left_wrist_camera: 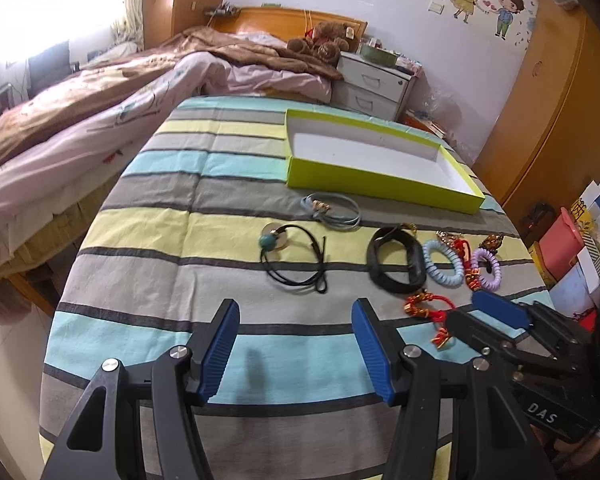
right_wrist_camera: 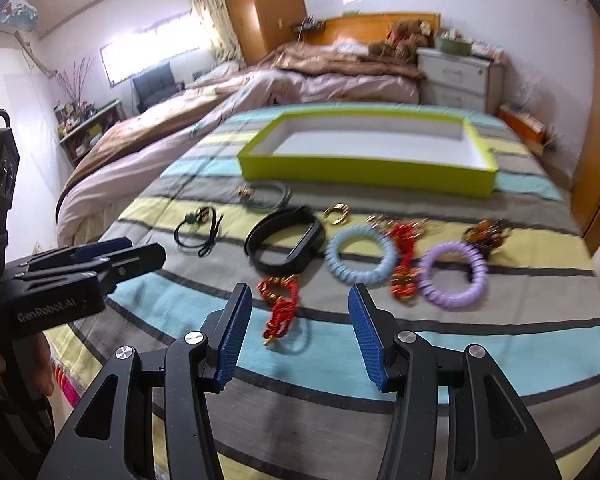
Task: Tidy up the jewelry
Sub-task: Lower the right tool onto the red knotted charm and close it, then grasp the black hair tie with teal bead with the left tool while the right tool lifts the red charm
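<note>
Striped bedsheet in teal, yellow and grey, spread flat across the near surface. On its far right part, a shallow lime-green box, open-topped, white inside, nothing in it. All jewelry loose on the sheet, nearer than the box.

Left gripper above the near sheet, blue-padded fingers spread wide apart, nothing between them. Right gripper likewise wide open, hanging just above a red-and-gold knotted cord bracelet that lies between and just beyond its fingertips, not touched.

Black band bracelet near the middle of the row. To its right, a pale blue spiral hair tie, then a second red-and-gold cord bracelet, then a lilac spiral hair tie, each just beside the next. To the left of the black band, a black cord necklace with a teal bead; farther, close to the box wall, a coiled grey-blue cord bracelet. Small gold ring-like piece just beyond the black band. Amber-brown beaded piece far right, too blurred to make out.
</note>
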Demonstrator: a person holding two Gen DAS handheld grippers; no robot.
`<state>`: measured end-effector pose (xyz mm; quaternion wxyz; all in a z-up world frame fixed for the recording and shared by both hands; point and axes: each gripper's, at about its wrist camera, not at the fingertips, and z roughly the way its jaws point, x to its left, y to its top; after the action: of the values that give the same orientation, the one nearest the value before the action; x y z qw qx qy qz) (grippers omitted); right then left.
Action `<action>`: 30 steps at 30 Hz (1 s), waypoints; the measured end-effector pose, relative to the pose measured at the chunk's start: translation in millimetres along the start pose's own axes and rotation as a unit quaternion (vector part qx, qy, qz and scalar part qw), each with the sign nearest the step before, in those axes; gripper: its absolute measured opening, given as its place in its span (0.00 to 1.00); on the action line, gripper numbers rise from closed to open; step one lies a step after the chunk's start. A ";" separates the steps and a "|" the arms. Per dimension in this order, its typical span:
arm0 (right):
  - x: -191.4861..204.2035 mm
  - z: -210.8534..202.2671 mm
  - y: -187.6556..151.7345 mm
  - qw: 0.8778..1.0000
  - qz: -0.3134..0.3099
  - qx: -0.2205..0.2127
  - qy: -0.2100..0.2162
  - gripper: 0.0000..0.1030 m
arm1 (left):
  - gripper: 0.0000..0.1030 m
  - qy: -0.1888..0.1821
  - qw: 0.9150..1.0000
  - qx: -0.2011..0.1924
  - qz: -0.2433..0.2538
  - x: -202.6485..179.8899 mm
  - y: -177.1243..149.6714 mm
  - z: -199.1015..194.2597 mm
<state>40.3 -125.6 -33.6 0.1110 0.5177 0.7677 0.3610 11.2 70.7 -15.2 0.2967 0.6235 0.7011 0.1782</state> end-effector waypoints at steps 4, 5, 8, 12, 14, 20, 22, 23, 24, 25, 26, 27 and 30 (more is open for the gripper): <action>4.8 13.4 0.2 1.000 -0.007 0.024 0.012 0.50 | 0.56 -0.013 1.000 0.008 -0.016 15.5 1.7 3.6; 7.1 16.5 -0.2 0.999 -0.012 0.029 0.014 0.50 | 0.56 -0.015 1.000 0.012 -0.018 18.0 2.4 5.1; 11.7 23.4 -1.2 0.999 -0.024 0.044 0.006 0.50 | 0.56 -0.020 1.000 0.018 -0.013 20.0 4.8 10.5; 13.1 25.6 -2.5 0.998 -0.032 0.046 -0.010 0.29 | 0.56 -0.030 0.999 0.022 -0.016 21.0 12.6 19.1; 11.9 25.5 -3.0 0.998 -0.036 0.047 -0.018 0.20 | 0.56 -0.026 0.999 0.019 -0.010 20.4 18.2 22.8; 6.4 21.3 -4.7 0.998 -0.032 0.046 -0.014 0.11 | 0.56 -0.001 1.000 0.012 0.017 13.8 35.8 35.6; 4.3 17.8 -5.2 0.999 -0.029 0.042 -0.013 0.11 | 0.50 0.001 0.999 0.025 0.032 10.8 40.5 44.7; 2.8 14.9 -5.4 0.999 -0.028 0.038 -0.014 0.11 | 0.47 -0.003 0.999 0.031 0.036 9.6 42.2 48.8; 0.7 12.2 -5.3 0.999 -0.024 0.035 -0.014 0.10 | 0.46 0.002 0.998 0.038 0.039 8.2 43.2 53.7; 0.0 11.5 -4.8 0.999 -0.023 0.033 -0.014 0.10 | 0.44 0.013 0.998 0.042 0.046 6.8 43.1 56.7; -2.0 9.2 -3.9 0.999 -0.020 0.028 -0.016 0.10 | 0.41 0.026 0.997 0.040 0.056 4.3 42.7 58.9; -4.4 6.8 -2.8 1.000 -0.015 0.022 -0.017 0.10 | 0.40 0.032 0.997 0.040 0.061 3.2 42.0 61.1; -10.2 -2.0 -0.3 1.000 -0.005 0.007 -0.021 0.10 | 0.36 0.029 0.996 0.051 0.063 1.9 39.6 68.8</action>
<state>43.4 -135.5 -34.4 0.1247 0.5221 0.7703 0.3441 85.5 70.6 -43.4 0.2321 0.6753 0.6768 0.1789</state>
